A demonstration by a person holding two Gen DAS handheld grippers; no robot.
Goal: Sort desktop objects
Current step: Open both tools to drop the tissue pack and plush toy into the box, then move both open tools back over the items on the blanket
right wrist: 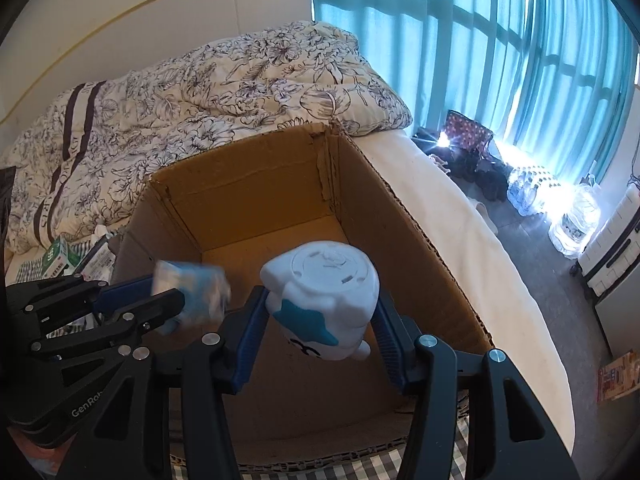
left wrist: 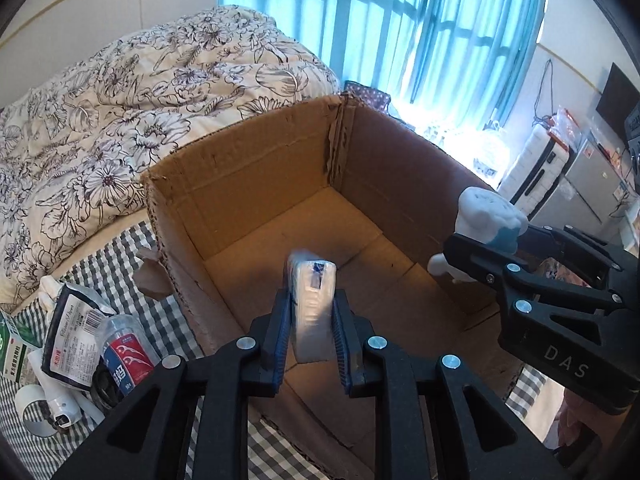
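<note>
Delivery is the step in hand: both grippers hang over the empty cardboard box on the checked cloth. The left gripper is clamped on a small plastic-wrapped packet, probably tissues, though it is blurred. The right gripper grips a white-and-teal figurine. Next, each should lower into the box and release.

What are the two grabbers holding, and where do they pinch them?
The left gripper pinches a small plastic-wrapped pack by its flat sides. The right gripper squeezes a white and blue toy around its body. Both hang over the box.
</note>
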